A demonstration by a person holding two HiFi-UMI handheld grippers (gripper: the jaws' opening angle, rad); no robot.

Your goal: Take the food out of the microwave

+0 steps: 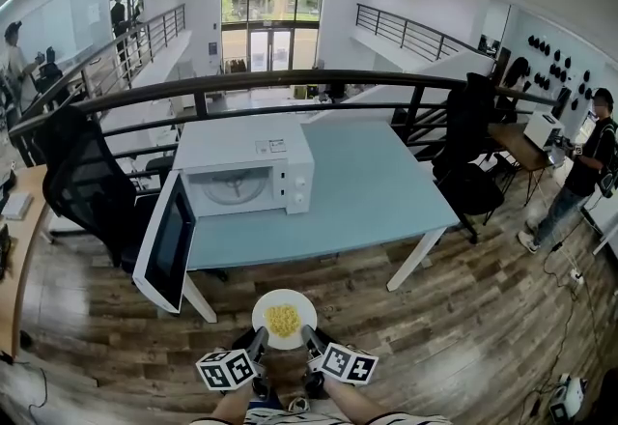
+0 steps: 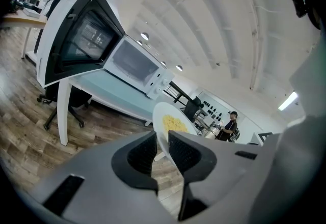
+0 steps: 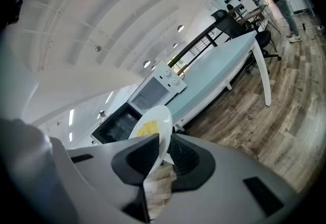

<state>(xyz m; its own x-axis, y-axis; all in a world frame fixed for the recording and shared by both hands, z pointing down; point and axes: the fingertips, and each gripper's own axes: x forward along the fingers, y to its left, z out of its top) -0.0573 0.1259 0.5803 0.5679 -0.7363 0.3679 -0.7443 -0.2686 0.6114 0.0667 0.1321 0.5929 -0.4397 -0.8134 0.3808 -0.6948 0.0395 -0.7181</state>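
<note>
A white plate (image 1: 284,303) with yellow food (image 1: 283,319) hangs over the wooden floor, in front of the table and clear of it. My left gripper (image 1: 259,343) is shut on the plate's near left rim (image 2: 162,139). My right gripper (image 1: 311,340) is shut on its near right rim (image 3: 162,139). The white microwave (image 1: 249,167) stands on the pale blue table (image 1: 377,186), its door (image 1: 168,241) swung wide open to the left past the table's edge. Only the glass turntable shows in its cavity.
A black office chair (image 1: 85,184) stands left of the table. A black railing (image 1: 290,85) runs behind it. A person (image 1: 579,172) stands at a desk on the far right. Cables and a small device (image 1: 566,398) lie on the floor at the right.
</note>
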